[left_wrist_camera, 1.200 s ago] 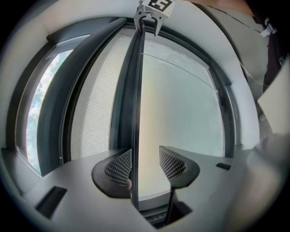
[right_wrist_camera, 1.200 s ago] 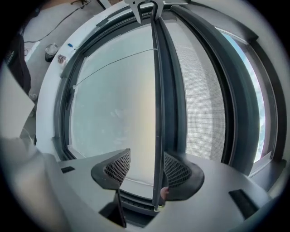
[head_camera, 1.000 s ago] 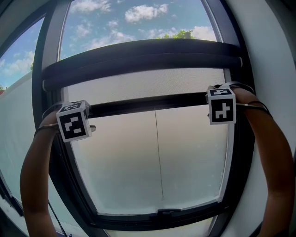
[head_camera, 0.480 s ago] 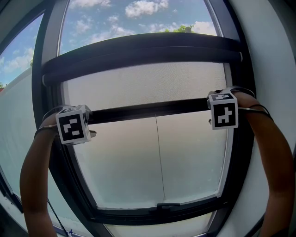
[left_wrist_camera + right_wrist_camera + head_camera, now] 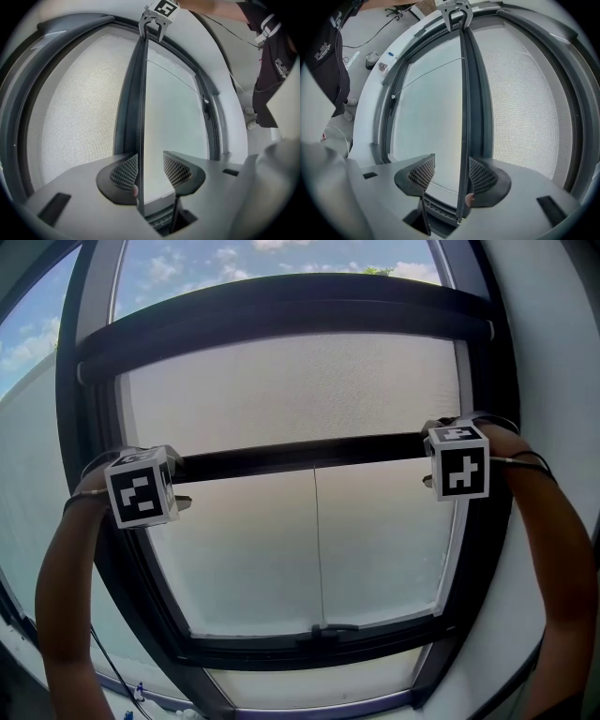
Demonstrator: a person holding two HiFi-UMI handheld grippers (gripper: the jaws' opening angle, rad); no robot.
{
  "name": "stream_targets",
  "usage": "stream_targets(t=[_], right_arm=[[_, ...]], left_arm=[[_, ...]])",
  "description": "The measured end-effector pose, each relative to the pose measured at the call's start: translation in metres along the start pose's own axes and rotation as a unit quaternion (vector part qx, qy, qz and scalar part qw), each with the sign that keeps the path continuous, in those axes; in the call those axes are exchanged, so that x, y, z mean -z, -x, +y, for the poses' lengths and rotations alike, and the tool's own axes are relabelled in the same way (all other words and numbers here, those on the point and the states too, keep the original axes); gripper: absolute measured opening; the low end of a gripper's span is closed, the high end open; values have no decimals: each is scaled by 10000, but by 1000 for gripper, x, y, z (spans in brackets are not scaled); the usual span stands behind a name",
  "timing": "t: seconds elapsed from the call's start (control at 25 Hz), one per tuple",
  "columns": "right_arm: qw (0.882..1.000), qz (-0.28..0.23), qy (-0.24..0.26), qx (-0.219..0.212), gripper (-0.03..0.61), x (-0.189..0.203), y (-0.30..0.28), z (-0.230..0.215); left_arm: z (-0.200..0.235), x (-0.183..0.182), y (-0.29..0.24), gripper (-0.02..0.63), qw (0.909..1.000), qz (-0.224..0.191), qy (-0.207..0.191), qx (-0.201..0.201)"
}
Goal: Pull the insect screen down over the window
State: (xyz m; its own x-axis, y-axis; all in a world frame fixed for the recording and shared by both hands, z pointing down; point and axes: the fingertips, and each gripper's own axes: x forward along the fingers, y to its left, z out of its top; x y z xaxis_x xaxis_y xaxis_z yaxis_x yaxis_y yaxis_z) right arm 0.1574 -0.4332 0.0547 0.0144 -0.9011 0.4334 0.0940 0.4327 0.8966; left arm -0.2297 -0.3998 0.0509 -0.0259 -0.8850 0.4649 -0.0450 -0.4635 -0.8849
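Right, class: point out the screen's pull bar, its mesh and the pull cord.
pull bar (image 5: 300,457): head view, its middle.
mesh (image 5: 291,390): head view, its centre.
pull cord (image 5: 318,549): head view, halfway down.

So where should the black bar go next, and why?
Probably both grippers should ease the bar straight down, keeping it level. It lies between the open jaws of the left gripper, which have just been closing a little, and of the right gripper, and sits only midway; the glass above the bottom frame isn't screened yet.
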Motion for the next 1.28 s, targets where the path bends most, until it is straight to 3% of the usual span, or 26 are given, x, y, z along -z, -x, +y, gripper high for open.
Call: stream_targets(t=[0.32, 0.48, 0.6, 0.72, 0.88, 1.08, 1.28], right_arm=[[9979, -173, 100, -619, 229, -10, -20, 47], [9969, -159, 74, -764, 229, -7, -30, 68], [9955, -267, 52, -907, 229, -8, -32, 80], [9948, -260, 205, -964, 229, -12, -35, 89], [9926, -207, 450, -1108, 229, -17, -49, 115], [9920, -344, 434, -1133, 229, -20, -61, 138], [9920, -458, 201, -1163, 229, -18, -70, 157]], left_arm=[[-47, -4, -22, 170, 9972, -132, -56, 734], [-67, -1, -33, 170, 9972, -13, -133, 731], [-79, -1, -35, 170, 9969, -155, -9, 771], [-92, 4, -42, 170, 9953, -219, 128, 936], [-123, 6, -60, 170, 9930, -159, -32, 1173], [-146, 7, -71, 170, 9934, -269, -49, 1112], [-166, 8, -87, 170, 9949, -123, -162, 990]])
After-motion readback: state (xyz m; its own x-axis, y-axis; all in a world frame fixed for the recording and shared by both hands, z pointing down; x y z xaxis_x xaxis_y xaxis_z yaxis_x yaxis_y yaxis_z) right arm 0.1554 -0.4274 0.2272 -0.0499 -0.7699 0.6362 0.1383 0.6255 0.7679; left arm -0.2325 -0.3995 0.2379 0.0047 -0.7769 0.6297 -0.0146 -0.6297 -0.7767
